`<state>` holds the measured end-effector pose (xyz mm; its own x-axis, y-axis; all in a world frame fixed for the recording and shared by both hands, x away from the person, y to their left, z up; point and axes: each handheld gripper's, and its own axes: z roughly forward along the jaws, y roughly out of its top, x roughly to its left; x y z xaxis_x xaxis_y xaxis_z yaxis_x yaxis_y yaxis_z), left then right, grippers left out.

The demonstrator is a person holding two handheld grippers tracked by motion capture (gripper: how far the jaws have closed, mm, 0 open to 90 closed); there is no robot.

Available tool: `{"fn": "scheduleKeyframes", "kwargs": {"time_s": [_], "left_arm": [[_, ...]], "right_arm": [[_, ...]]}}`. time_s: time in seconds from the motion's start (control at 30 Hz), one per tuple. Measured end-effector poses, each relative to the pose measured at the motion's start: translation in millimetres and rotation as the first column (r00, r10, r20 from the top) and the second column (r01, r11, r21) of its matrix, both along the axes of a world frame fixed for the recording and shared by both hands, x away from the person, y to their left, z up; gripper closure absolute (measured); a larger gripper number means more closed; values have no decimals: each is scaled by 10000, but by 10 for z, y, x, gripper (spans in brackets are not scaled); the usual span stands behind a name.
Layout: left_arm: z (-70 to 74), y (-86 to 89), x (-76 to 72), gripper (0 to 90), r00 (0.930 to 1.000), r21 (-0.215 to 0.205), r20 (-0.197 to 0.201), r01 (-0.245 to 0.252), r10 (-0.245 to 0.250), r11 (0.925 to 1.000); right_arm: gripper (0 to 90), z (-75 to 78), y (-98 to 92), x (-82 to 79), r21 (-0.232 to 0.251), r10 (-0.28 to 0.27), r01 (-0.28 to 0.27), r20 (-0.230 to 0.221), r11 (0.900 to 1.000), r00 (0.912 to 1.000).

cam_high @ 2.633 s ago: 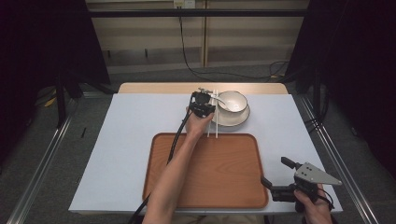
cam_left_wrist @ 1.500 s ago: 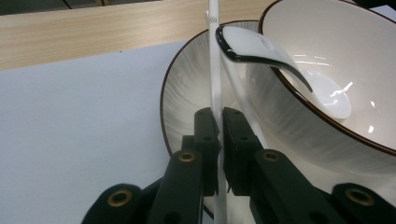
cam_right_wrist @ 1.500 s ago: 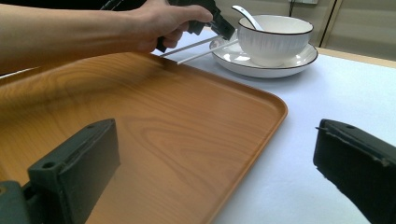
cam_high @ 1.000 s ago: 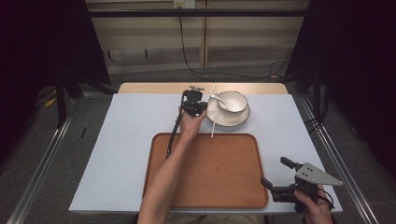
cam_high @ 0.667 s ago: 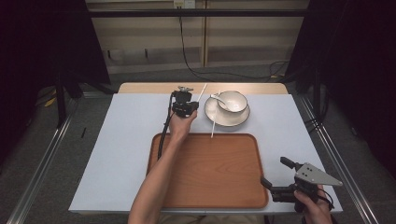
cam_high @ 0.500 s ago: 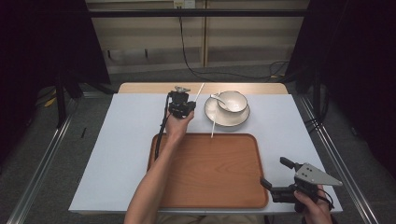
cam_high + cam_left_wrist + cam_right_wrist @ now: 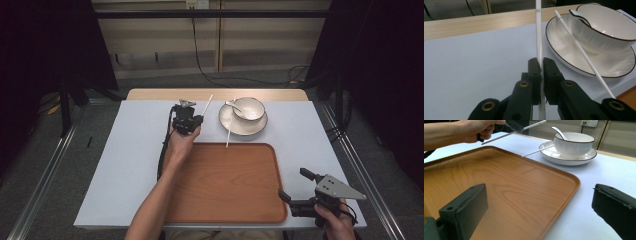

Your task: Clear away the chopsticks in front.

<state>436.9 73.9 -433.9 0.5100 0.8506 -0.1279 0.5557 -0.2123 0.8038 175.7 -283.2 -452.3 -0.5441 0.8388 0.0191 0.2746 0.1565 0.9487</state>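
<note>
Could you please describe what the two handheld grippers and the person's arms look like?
Both grippers are black with two blocky jaws. The left gripper trails a black cable, with round brass-coloured fittings behind its jaws. The right gripper carries a grey three-cornered plate. The forearms are bare, no sleeves showing.

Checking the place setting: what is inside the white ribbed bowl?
A spoon leans inside the white ribbed bowl, handle over the rim. Its scoop and the bowl's bottom are hidden by the wall.

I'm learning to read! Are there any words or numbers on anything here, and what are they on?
No words or numbers can be read. The white chopstick held in the left gripper has one small square mark near its top, too small to read. The bowl, plate and tray are plain.
</note>
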Motion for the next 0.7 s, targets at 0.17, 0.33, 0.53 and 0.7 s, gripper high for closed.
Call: {"fn": "scheduleKeyframes", "kwargs": {"time_s": [0.17,0.33,0.53,0.7], "left_arm": [[-8,51,-90,853,9999,226,-11,-100,100,9997],[10,61,-120,853,9995,319,52,-299,297,9990],[22,207,-185,853,9990,-317,-349,-289,278,9991],[-11,251,-273,853,9969,204,-303,-717,723,9972]], "right_arm": [[1,-7,-2,4,-4,-43,43,-43,10000,10000],[0,-4,0,3,-4,26,-26,-35,10000,10000],[0,-6,-7,7,-6,-84,84,-24,10000,10000],[0,-4,-4,3,-43,-66,66,-50,10000,10000]]}}
